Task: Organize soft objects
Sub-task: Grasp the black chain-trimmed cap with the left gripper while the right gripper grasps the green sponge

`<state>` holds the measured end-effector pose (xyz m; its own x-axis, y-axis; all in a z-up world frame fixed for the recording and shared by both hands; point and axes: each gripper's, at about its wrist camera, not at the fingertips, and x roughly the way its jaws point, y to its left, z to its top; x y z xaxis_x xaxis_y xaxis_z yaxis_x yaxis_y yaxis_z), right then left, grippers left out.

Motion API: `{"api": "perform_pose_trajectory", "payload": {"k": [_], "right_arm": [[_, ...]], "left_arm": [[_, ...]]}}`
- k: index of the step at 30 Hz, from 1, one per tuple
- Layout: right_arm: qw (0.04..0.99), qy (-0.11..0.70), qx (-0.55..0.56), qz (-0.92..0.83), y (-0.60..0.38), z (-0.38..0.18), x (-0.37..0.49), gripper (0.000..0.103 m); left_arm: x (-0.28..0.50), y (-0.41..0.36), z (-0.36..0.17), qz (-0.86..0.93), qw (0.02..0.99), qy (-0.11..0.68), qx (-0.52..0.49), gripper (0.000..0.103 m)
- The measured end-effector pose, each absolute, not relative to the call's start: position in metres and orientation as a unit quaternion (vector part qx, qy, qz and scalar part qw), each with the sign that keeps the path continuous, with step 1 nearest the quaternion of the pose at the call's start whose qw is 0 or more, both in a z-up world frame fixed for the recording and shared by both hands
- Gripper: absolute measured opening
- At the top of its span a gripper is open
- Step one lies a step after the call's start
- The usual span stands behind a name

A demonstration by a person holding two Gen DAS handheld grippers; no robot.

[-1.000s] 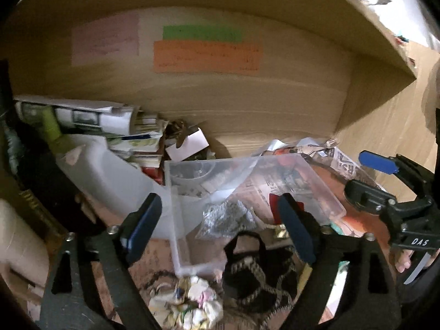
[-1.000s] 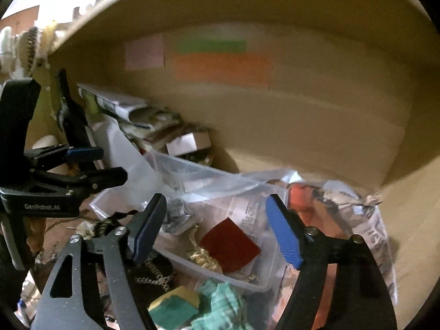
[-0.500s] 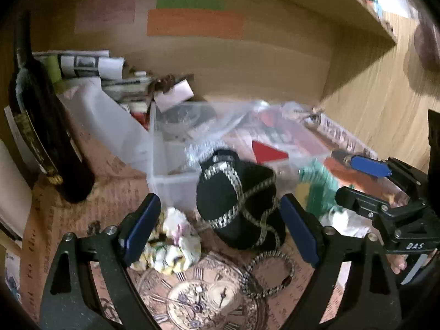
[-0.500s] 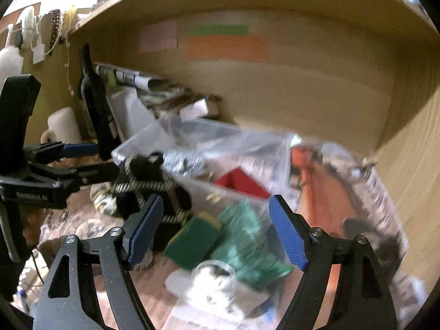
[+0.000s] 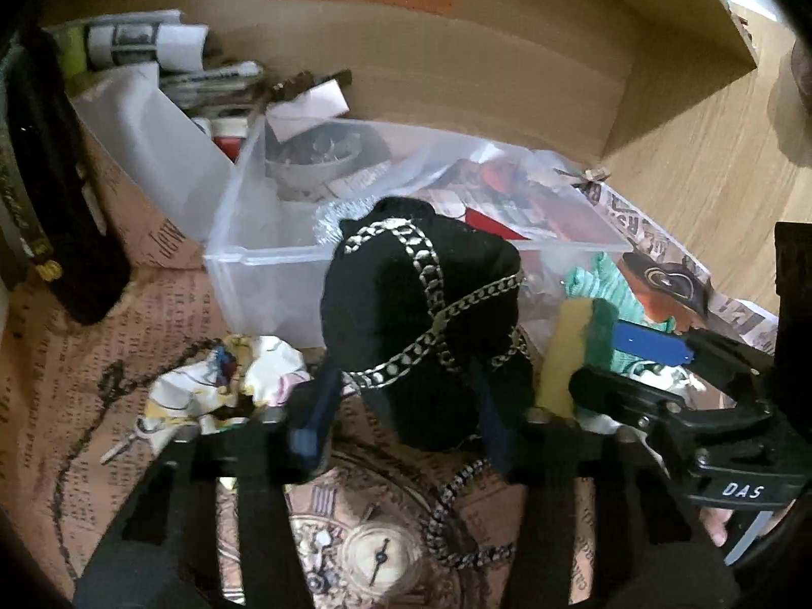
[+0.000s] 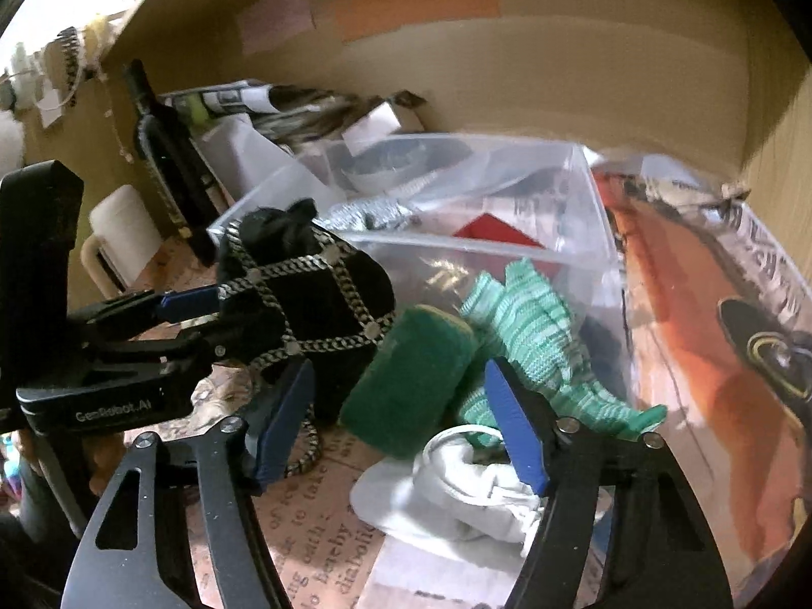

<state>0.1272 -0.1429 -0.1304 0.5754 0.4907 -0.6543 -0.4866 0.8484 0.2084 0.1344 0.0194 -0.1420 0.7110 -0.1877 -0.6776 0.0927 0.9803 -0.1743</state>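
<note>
Left claw [image 5: 401, 406]: clenched on the lower part of the black pouch [image 5: 421, 314], one blue pad pressed into each side of it; the pouch rises up and away from the claw, in front of the near wall of the clear bin [image 5: 264, 274].
Right claw [image 6: 401, 421]: spread open, pads apart on either side of the green sponge [image 6: 406, 385]; whether either pad touches the sponge is not clear.
Black pouch: soft dark cloth, lumpy and bunched at the top, wrapped in a criss-cross of flat metal chain with small round studs; a loose loop of chain hangs down onto the desk [image 5: 101, 406].
Green sponge: thick rounded block, fuzzy green scouring face with a yellow foam side, tilted, just right of the pouch and near the bin's front wall.
Mint knit cloth [image 6: 538, 345]: ribbed, striped green and white, crumpled, lying just right of the sponge against the bin.
White cloth [image 6: 472, 487]: pale bundle on the desk between the right claw's pads, nearest the camera.
Floral cloth [image 5: 223, 385]: crumpled, white and yellow print, left of the pouch.
Clear bin: translucent plastic, rectangular, holding a red square piece and silvery material.
Desk: covered in printed newspaper-style paper with a clock face motif.
Bottle [image 5: 56, 193]: dark glass, upright at far left.
</note>
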Motion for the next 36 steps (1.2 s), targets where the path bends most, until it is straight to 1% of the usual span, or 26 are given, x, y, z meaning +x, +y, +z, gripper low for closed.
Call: {"api": "perform_pose_trajectory", "payload": {"k": [1,2,3,5,7,8,14,27,31,36], "right_arm": [[0.888,0.370,0.004,0.274,-0.143,-0.131,0.128,0.060],[0.888,0.370,0.005,0.272,-0.145,-0.131,0.129,0.056],[0.889,0.369,0.006,0.270,-0.146,-0.131,0.130,0.049],[0.890,0.368,0.008,0.268,-0.147,-0.131,0.131,0.043],[0.891,0.366,0.010,0.268,-0.148,-0.131,0.132,0.042],[0.893,0.364,0.007,0.266,-0.148,-0.132,0.132,0.041],[0.898,0.348,0.000,0.268,-0.145,-0.125,0.126,0.035],[0.927,0.255,0.014,0.275,-0.159,-0.060,0.117,0.035],[0.935,0.231,0.015,0.267,-0.164,-0.042,0.125,0.035],[0.942,0.212,0.014,0.259,-0.164,-0.025,0.142,0.035]], "left_arm": [[0.135,0.020,-0.142,-0.076,0.923,0.372,-0.066,0.038],[0.134,0.020,-0.142,-0.078,0.923,0.369,-0.070,0.034],[0.132,0.020,-0.141,-0.082,0.924,0.367,-0.072,0.032],[0.127,0.020,-0.138,-0.086,0.926,0.360,-0.072,0.024],[0.121,0.019,-0.132,-0.090,0.930,0.350,-0.071,0.019],[0.117,0.019,-0.129,-0.092,0.932,0.345,-0.069,0.018],[0.099,0.016,-0.102,-0.097,0.944,0.310,-0.061,0.016],[0.099,0.027,-0.034,-0.081,0.973,0.212,-0.047,0.016],[0.109,0.030,-0.024,-0.069,0.976,0.202,-0.045,0.016],[0.137,0.036,-0.024,-0.062,0.972,0.220,-0.050,0.016]]}}
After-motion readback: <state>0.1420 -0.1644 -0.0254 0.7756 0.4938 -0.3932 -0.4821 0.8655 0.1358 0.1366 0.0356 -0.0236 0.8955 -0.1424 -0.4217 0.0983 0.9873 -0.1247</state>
